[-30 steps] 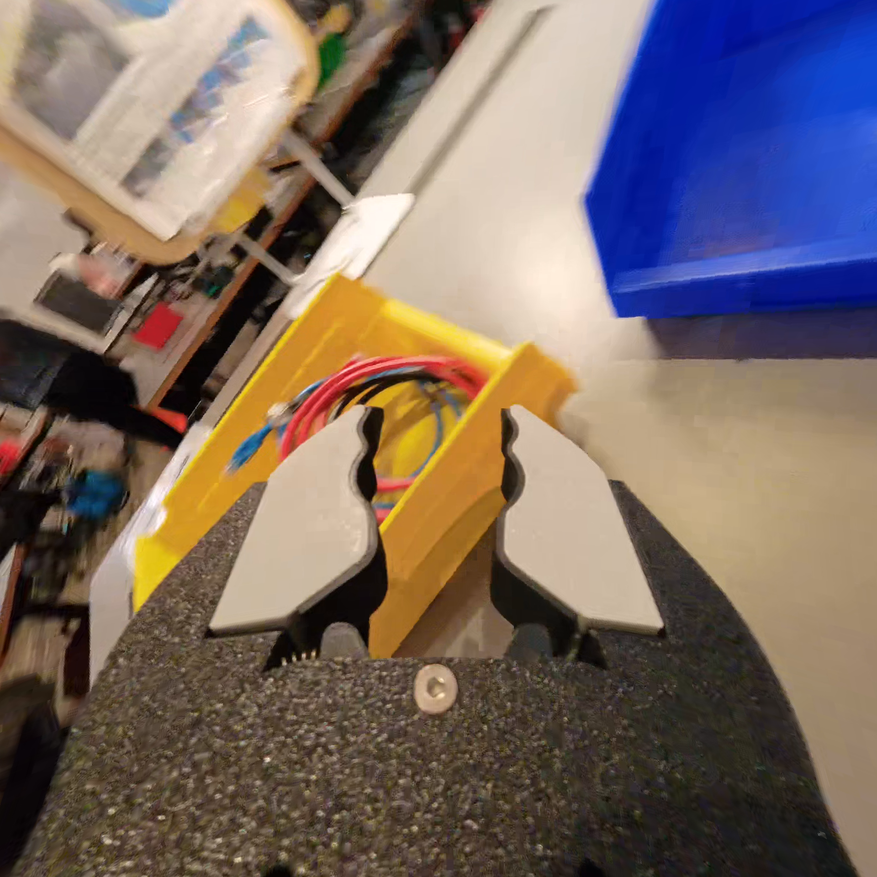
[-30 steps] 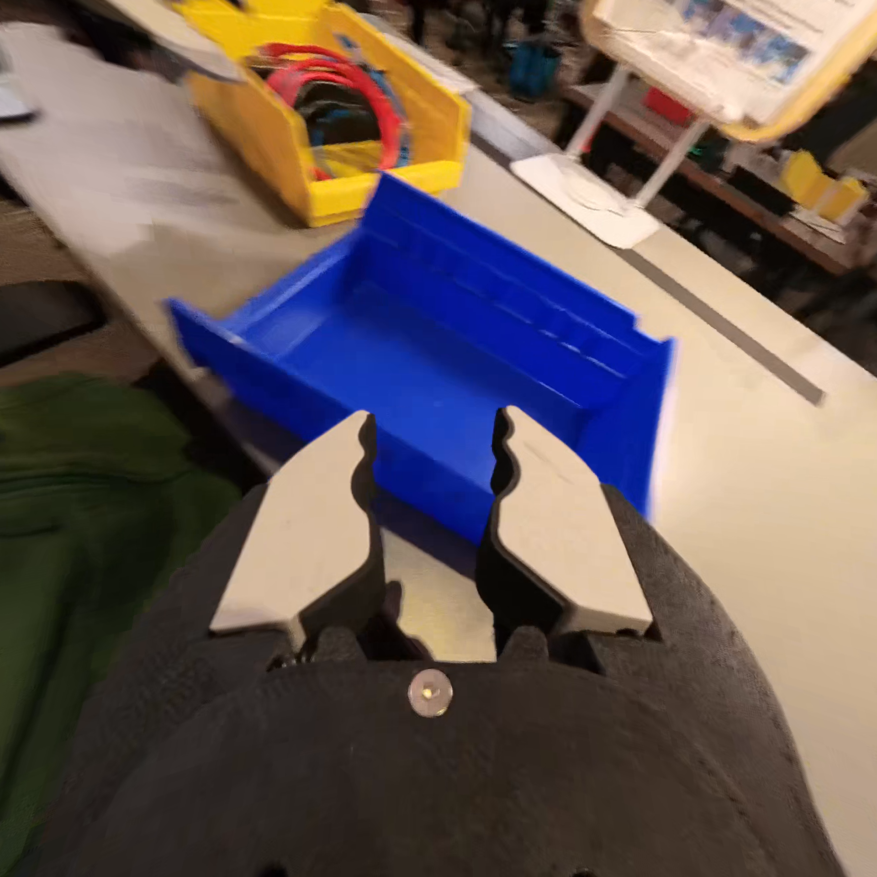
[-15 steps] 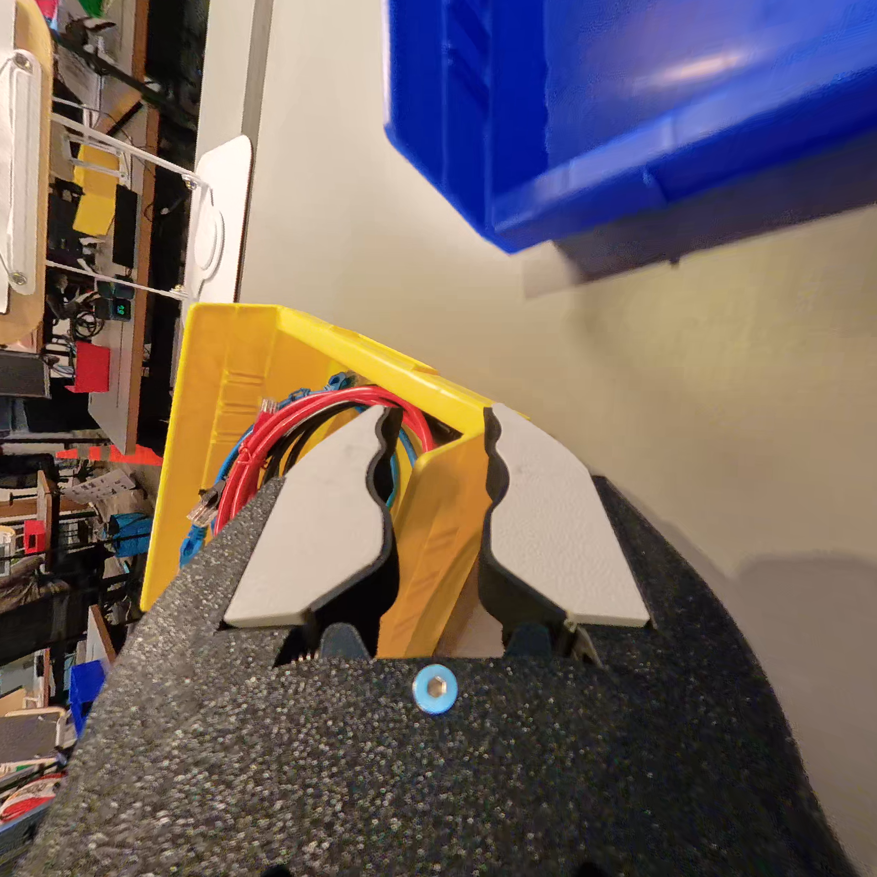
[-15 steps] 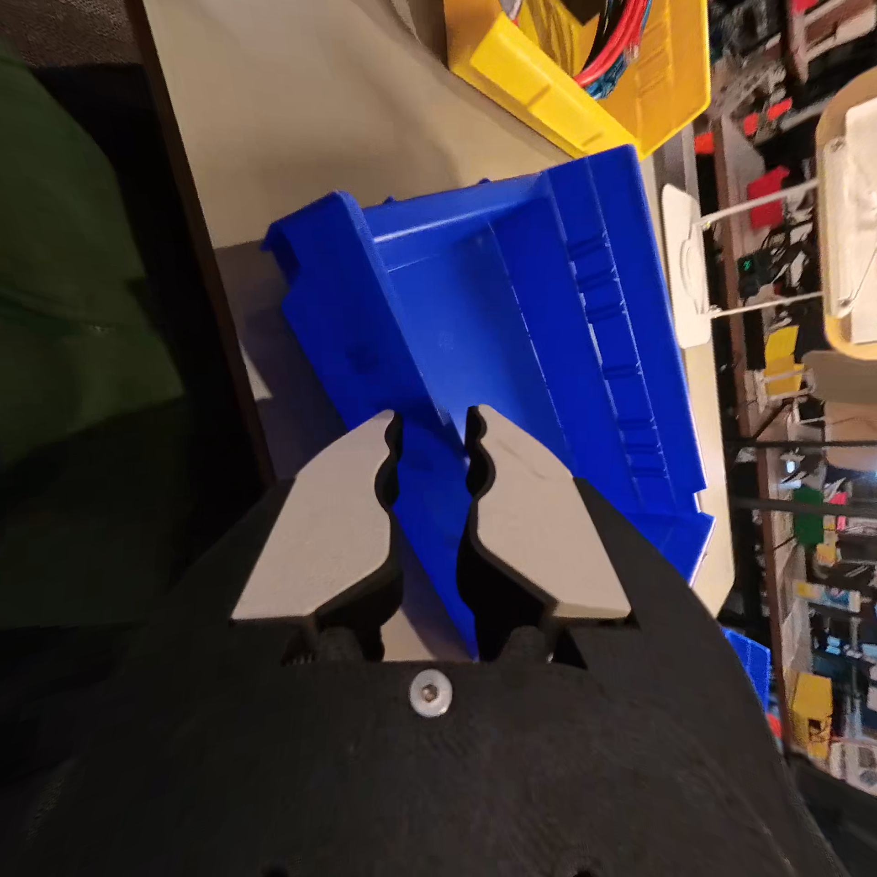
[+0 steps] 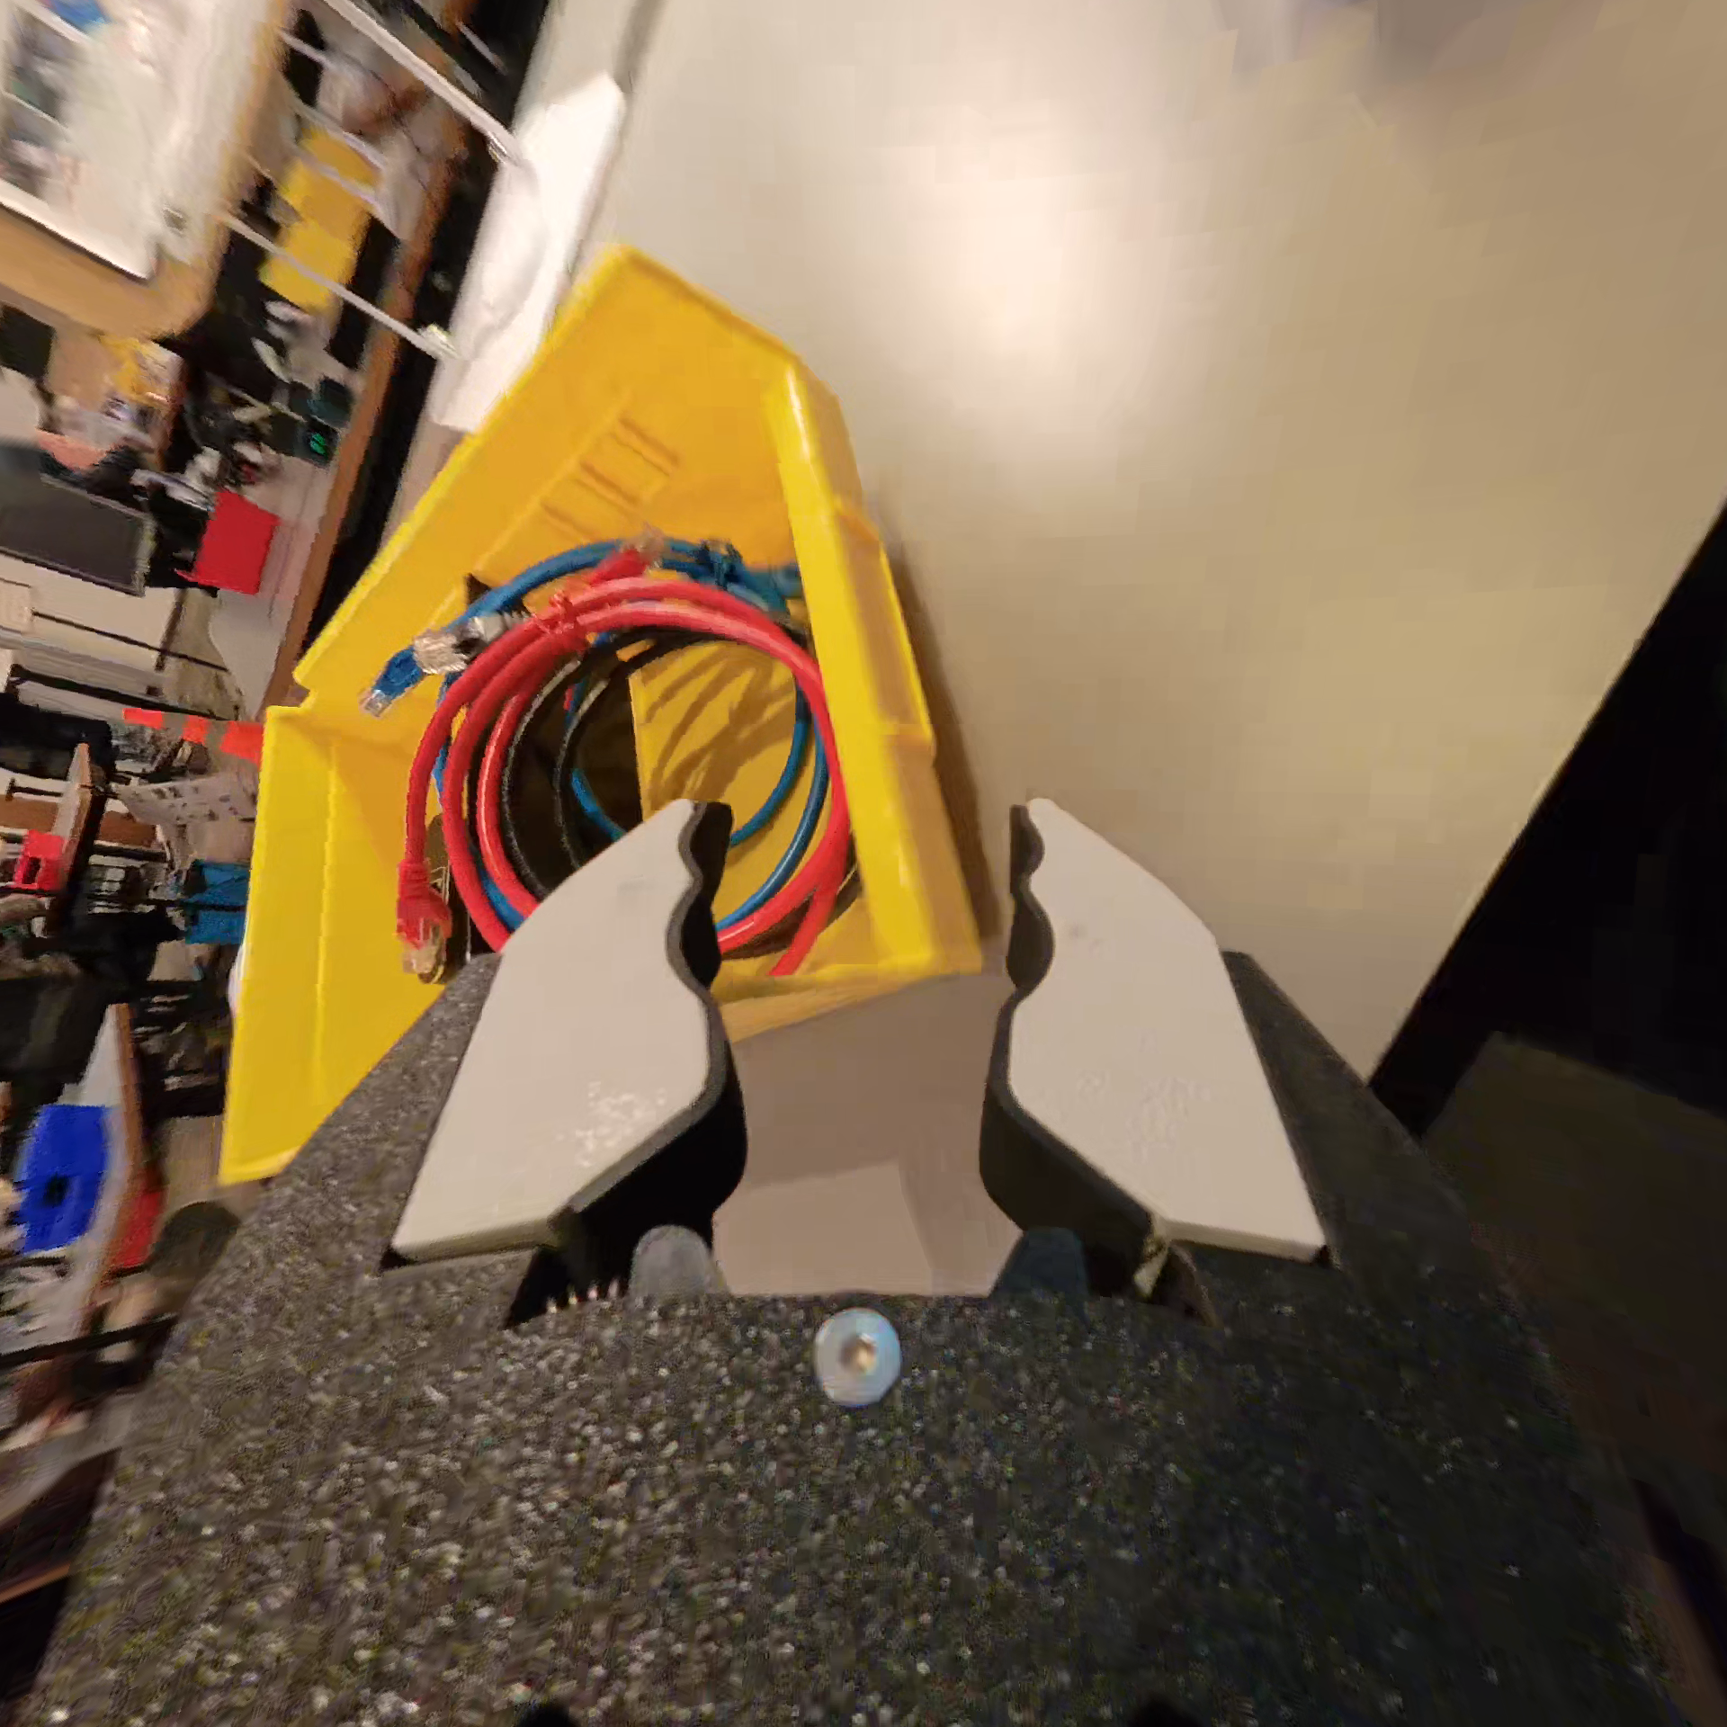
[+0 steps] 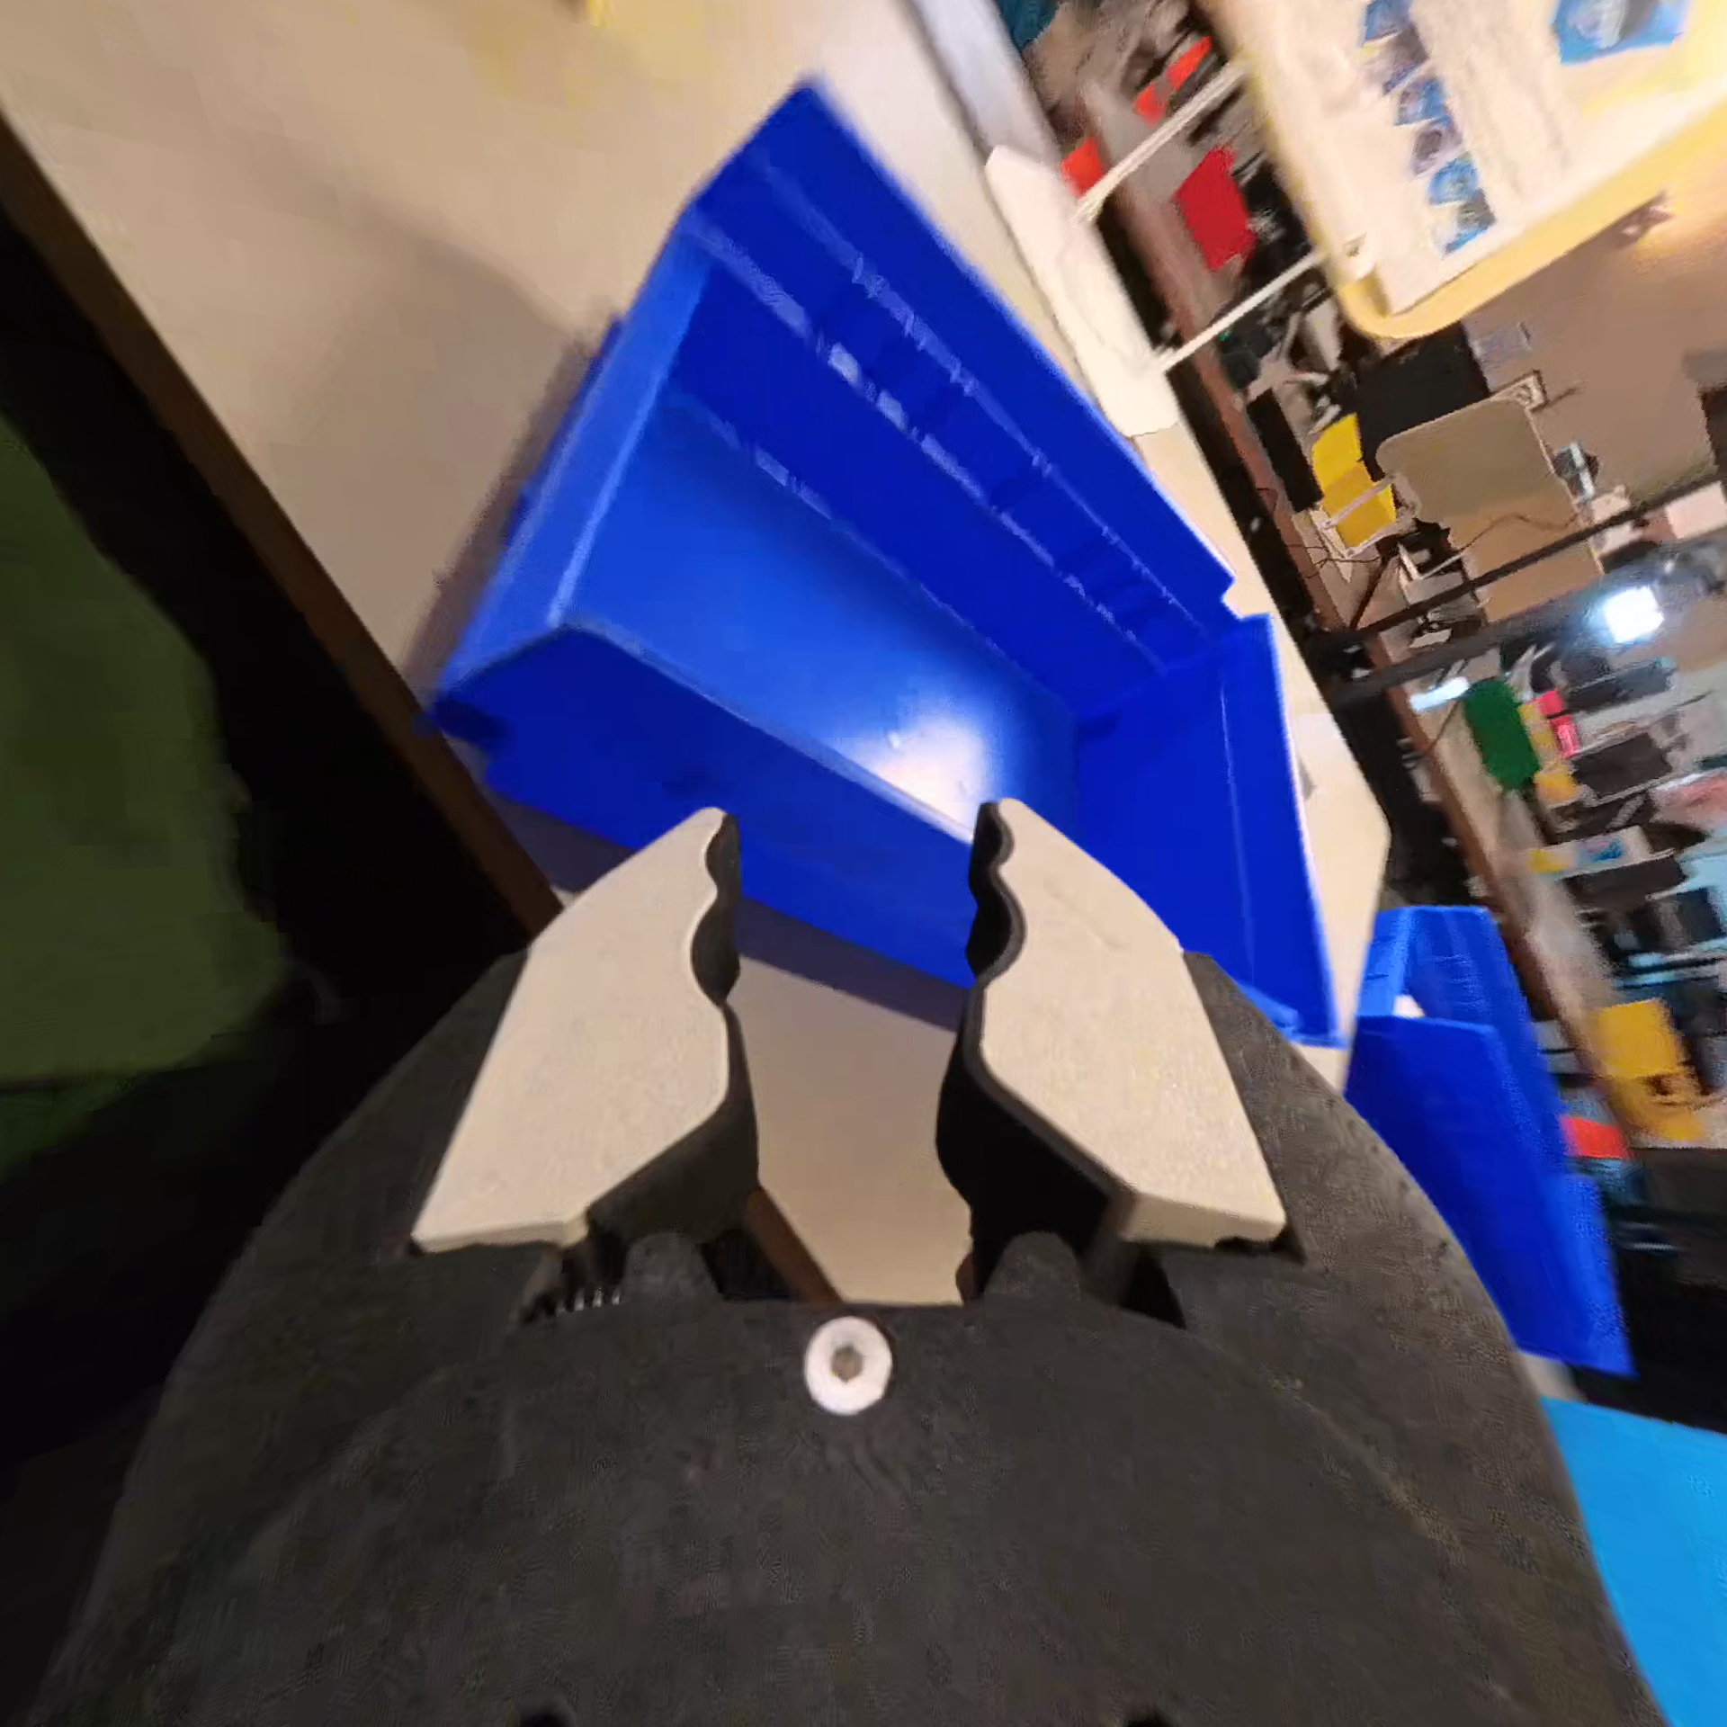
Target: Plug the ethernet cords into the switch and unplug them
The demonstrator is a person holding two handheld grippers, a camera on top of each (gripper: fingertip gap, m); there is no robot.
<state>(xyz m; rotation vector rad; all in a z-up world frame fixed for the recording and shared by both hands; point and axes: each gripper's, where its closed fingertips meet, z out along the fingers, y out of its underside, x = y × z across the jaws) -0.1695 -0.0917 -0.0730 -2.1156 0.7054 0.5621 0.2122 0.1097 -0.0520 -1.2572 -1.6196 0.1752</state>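
Note:
A yellow bin on the beige table holds coiled ethernet cords: red, blue and black. A red plug and a blue plug stick out at the left of the coil. My left gripper is open and empty, just short of the bin's near right corner. In the right wrist view an empty blue bin stands near the table edge. My right gripper is open and empty, just in front of its near wall. No switch is in view.
The table's front edge runs close by the blue bin, with green cloth beyond it. Another blue bin sits lower, off the table's right end. A white stand base is at the table's far side. Cluttered benches lie beyond.
Half a second ago my left fingers straddled the yellow bin's wall and my right fingers the blue bin's wall. Both have since opened wider and come off the walls. Both views have rotated.

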